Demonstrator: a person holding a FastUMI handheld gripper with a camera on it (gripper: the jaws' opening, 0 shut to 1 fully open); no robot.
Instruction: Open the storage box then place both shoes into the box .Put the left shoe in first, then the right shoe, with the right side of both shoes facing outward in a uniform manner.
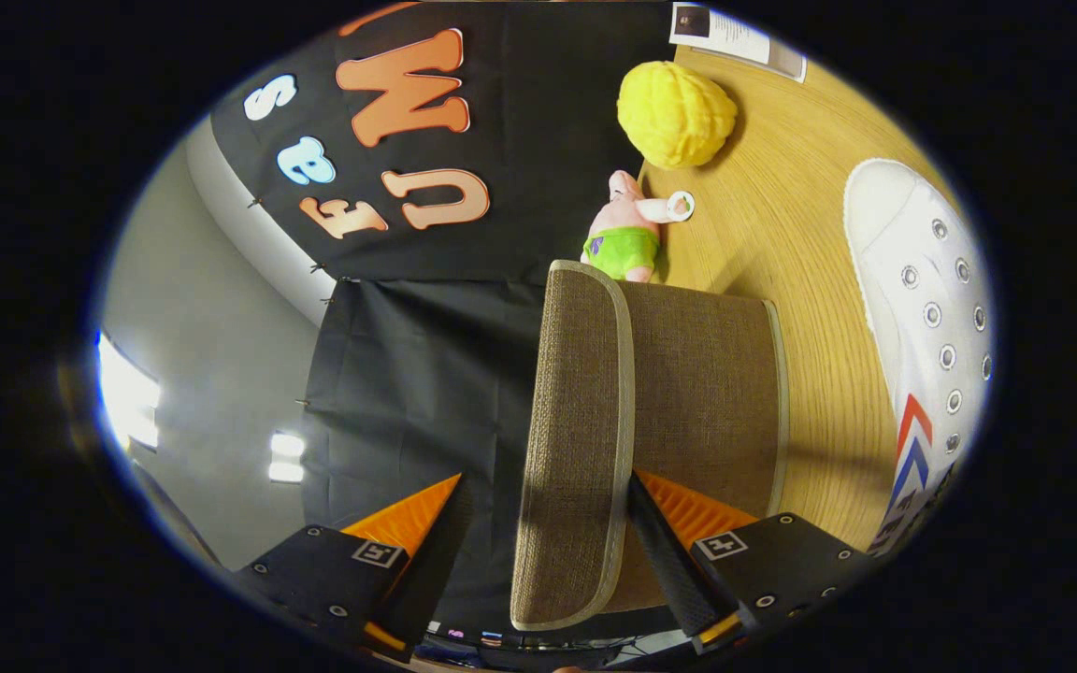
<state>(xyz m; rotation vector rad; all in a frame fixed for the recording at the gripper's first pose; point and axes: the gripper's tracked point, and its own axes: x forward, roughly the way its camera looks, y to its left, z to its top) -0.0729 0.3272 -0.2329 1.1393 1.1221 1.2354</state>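
- The view is rolled onto its side, so the desk runs as a vertical wooden surface on the right, and the black cloth wall hangs on the left of the storage box.
- Left of the cloth wall there is a grey room wall with 2 bright light patches.
- The claw has its 2 fingers spread apart, with the lid between them; the left finger stands clear of the lid, the right finger lies right against the lid's pale trimmed edge, though I cannot tell whether it truly presses.
- The storage box, brown woven fabric with light piping, stands on the desk just ahead of the fingers; its lid is swung up off the box body and stands edge-on toward the camera.
- Beyond the storage box, close against its far side, sits a pink plush toy in green shorts, holding a small white ring.
- Further beyond the plush toy lies a yellow lumpy ball, apart from the box.
- Past the ball, at the desk's far end, is a printed paper sheet.
- Right of the storage box, apart from it on the desk, lies 1 white shoe with metal eyelets and a red-and-blue chevron on its side.
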